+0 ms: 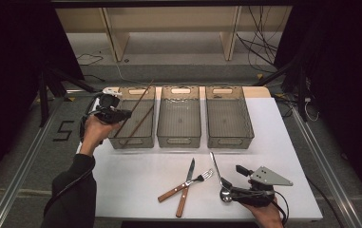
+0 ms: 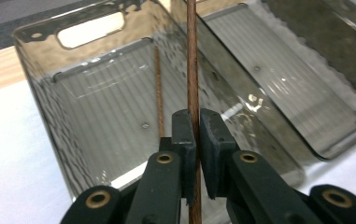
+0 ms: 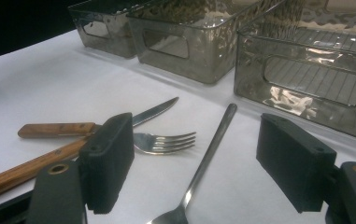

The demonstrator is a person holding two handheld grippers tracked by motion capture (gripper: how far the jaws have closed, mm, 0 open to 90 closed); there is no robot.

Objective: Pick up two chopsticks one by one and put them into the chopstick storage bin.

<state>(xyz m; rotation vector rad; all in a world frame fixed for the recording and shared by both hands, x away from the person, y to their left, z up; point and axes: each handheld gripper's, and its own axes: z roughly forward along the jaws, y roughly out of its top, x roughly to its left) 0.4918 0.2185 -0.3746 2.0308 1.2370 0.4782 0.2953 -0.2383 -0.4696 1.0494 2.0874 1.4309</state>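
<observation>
Two chopsticks are in play: one (image 2: 193, 70) is pinched between the closed jaws of the left claw (image 2: 197, 140) above the leftmost bin (image 1: 146, 137), while the other (image 2: 158, 88) already lies inside that bin. Since the held stick is gripped low on its length, with most of it standing past the jaws, it could pivot in the grip, catch the bin's rim, and drop onto the counter (image 1: 136, 183) instead of into the bin. The right claw (image 3: 199, 168) is spread wide open around the spoon (image 3: 203, 163), not yet closed; a careless closing could be expected to skid the thin handle sideways into the fork (image 3: 166, 142) and knife (image 3: 152, 112). The pinch itself is shown clearly by the left gripper view, whereas the crossed fork and knife and all three bins are laid out together by the high view.
</observation>
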